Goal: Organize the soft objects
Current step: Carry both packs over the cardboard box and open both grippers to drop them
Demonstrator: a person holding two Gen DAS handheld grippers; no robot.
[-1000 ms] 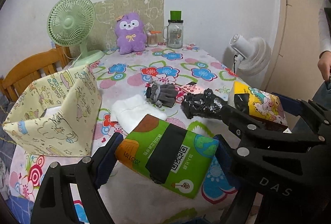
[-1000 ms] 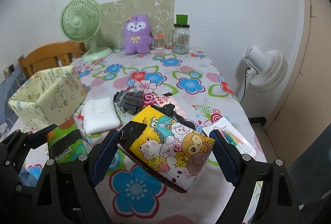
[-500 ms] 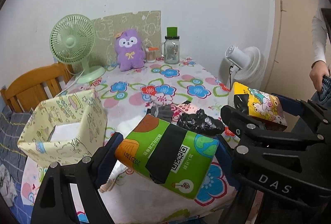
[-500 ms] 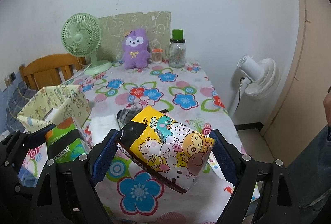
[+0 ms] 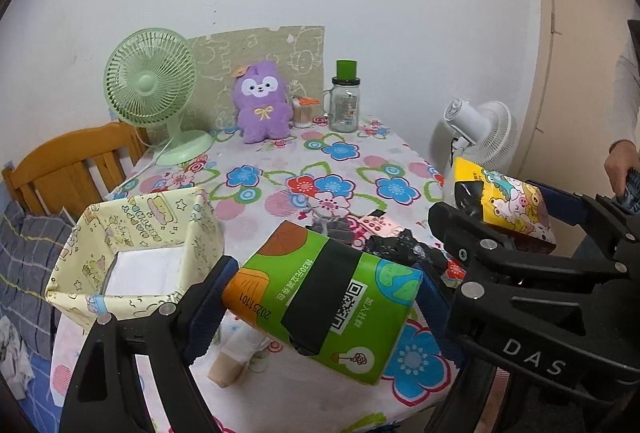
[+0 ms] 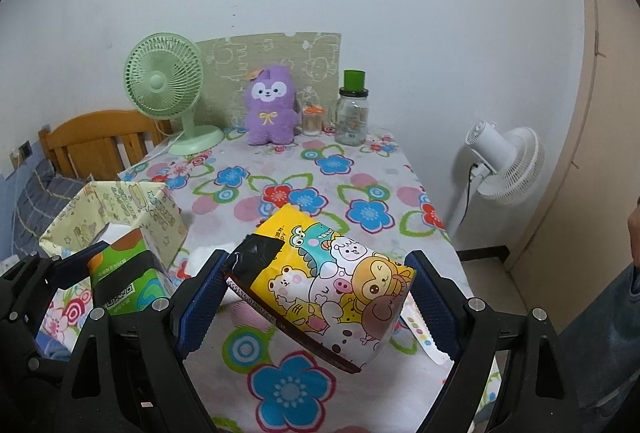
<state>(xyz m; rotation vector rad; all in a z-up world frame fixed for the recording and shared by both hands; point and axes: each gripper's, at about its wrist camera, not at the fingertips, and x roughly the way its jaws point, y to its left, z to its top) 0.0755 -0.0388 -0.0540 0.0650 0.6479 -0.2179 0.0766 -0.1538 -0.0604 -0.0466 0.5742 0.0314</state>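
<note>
We hold the left gripper (image 5: 320, 297) clamped on the green tissue pack (image 5: 324, 303), its blue pads pressing the pack's two short ends. The pack's long axis runs across from pad to pad, tilted so that its orange end sits higher on the left and its other end lower on the right; the black band with the square code faces us. It hangs in the air above the near edge of the table (image 5: 280, 161), just right of the fabric box (image 5: 136, 257).

Our right gripper (image 6: 316, 297) is clenched on the yellow cartoon tissue pack (image 6: 332, 285) in the same way, pad to pad along its length, the black-patched end up on the left and the far end dipping right. It too is lifted clear of the table, right of the green pack and well right of the fabric box.

The fabric box stands open at the table's left edge, its soft walls upright, and we see something flat and white (image 5: 144, 269) lying in its bottom. Right of the box, beyond the green pack, lie a grey glove (image 5: 332, 227) and a crumpled black bag (image 5: 394, 247) on the flowered cloth. Far behind the box, against the wall, stand a green fan (image 5: 154, 85), a purple plush toy (image 5: 262, 103) and a glass jar (image 5: 345, 105) with a green top; what is in the jar we cannot tell.
</note>
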